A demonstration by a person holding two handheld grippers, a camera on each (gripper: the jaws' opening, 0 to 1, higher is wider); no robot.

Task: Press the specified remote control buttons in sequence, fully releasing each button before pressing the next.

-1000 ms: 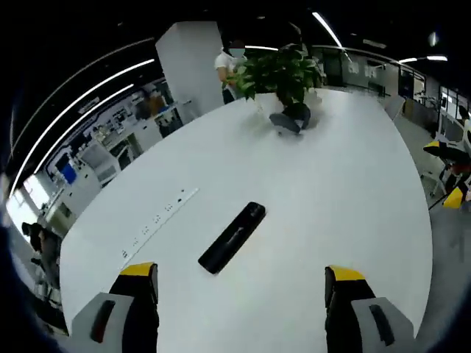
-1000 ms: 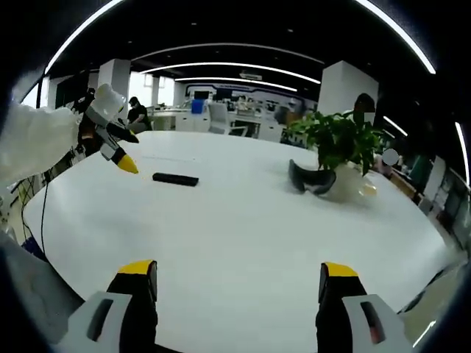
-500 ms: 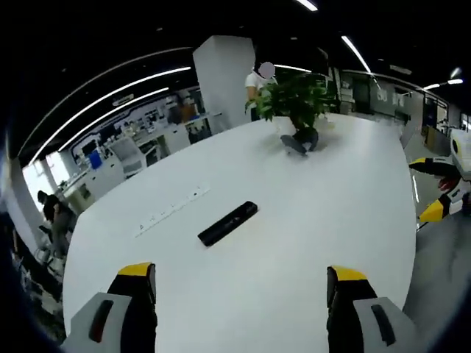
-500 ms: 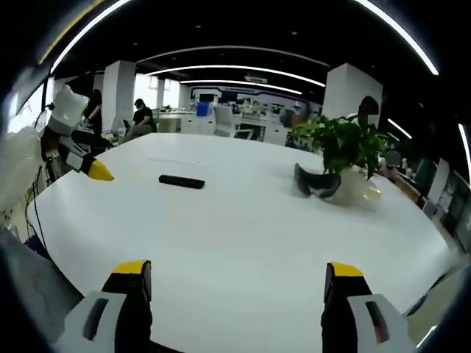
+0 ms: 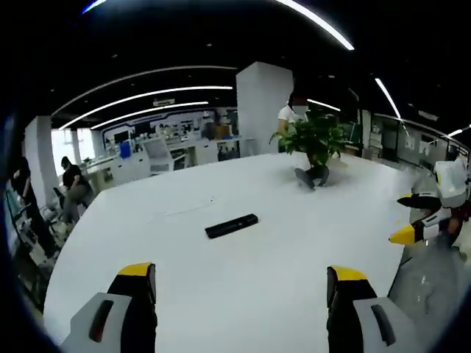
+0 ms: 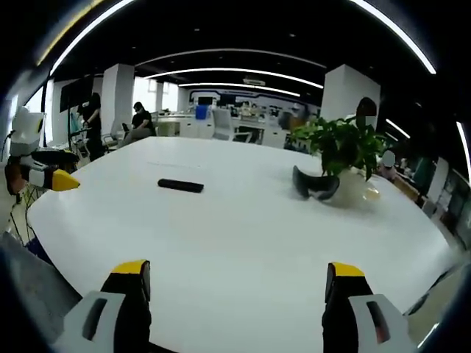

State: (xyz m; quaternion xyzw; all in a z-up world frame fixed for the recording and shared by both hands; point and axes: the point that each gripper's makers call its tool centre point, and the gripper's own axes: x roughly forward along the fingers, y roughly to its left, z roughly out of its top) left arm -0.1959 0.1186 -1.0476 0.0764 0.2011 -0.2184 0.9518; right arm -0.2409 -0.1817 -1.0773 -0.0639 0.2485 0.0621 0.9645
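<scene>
While you are holding both grippers back from the table (image 5: 243,287), the remote (image 5: 231,226) is lying flat on the white top, well apart from either set of jaws and untouched. Your left gripper (image 5: 241,283) is standing with its jaws spread wide and nothing between them; your right gripper (image 6: 235,281) is likewise gaping and carrying nothing. In the right gripper view the remote (image 6: 180,186) is sitting far out on the table, to the left of the plant (image 6: 340,151) and the dark headset (image 6: 315,184) beside its pot, and your left gripper (image 6: 45,179) is hanging at the table's left edge. In the left gripper view your right gripper (image 5: 421,224) is hovering off the table's right side.

No button is being pressed yet, so by my reading the step in hand is the approach. You are probably better off bringing one gripper in alone and keeping the other back, so that the remote is staying in its sight. Closing the working jaws first would likely give you a single firm tip to press with. Come down squarely over the button, since the remote is light and loose on a slick top and may skid or tip under a slanted push. Lift clear after each press. The buttons themselves are too small to tell apart from here.
</scene>
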